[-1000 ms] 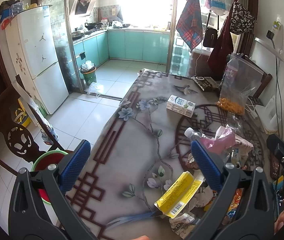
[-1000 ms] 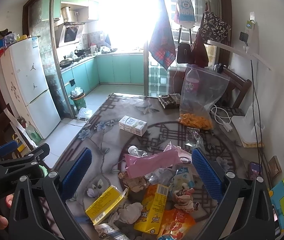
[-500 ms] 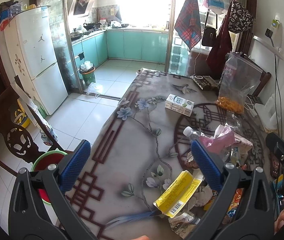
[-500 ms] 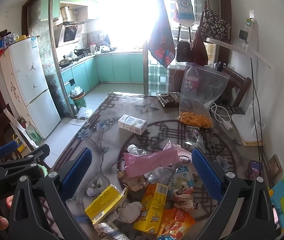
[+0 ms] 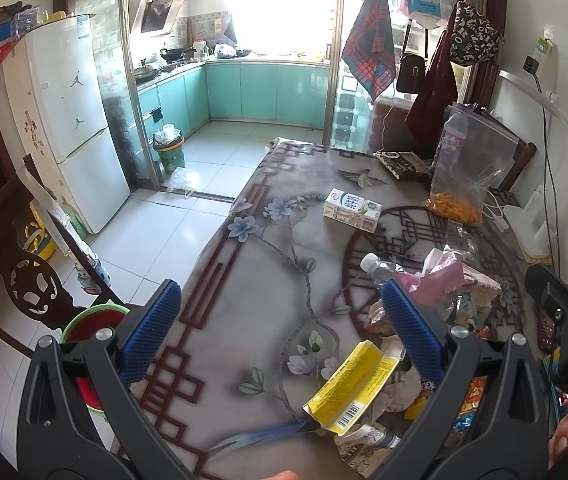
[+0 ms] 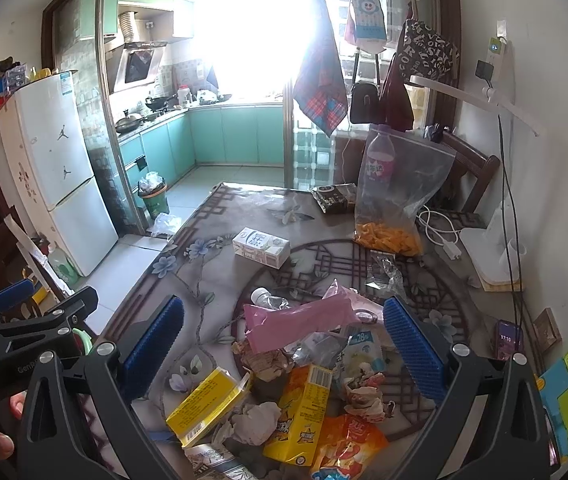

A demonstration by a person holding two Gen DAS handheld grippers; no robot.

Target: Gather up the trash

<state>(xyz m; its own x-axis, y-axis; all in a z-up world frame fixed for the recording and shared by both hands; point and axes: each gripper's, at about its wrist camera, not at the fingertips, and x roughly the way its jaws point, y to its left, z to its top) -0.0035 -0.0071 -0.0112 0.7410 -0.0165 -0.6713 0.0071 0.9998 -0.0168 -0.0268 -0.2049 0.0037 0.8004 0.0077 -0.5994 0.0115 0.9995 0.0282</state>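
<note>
L gripper (image 5: 280, 336): fingers spread wide, nothing between them, hovering above the table (image 5: 252, 280) edge, left of the trash pile (image 6: 303, 380). R gripper (image 6: 282, 346): fingers also spread, empty, framing the pile from above. Neither touches anything.

Trash loc: heaped on the near-right part of the table. Yellow box (image 6: 208, 404) on the near-left edge of the heap, orange-yellow carton (image 6: 299, 416) beside it, pink bag (image 6: 295, 320) draped on top, crushed bottle (image 6: 268, 300) at the far side, snack wrapper (image 6: 343, 448) nearest. Milk box (image 6: 262, 247) sits apart, further up the table. Pick not yet started, by my read.

Risks from here:
- Pile is loose and overlapping; closing on one item prob. drags neighbours, could push the yellow box off the near edge.
- Pink bag is thin film; a pinch may catch only a fold and it slips.
- Phone (image 6: 508, 340) lies near the heap's right side; a wide sweep could knock it.
- Zip bag (image 6: 397, 196) w/ orange contents stands upright, well apart; not obviously trash, can't tell from here. Don't grab by mistake.
- No bin visible within reach; nearest is a green one (image 6: 154, 200) on the kitchen floor, so a long carry = drop risk.
</note>
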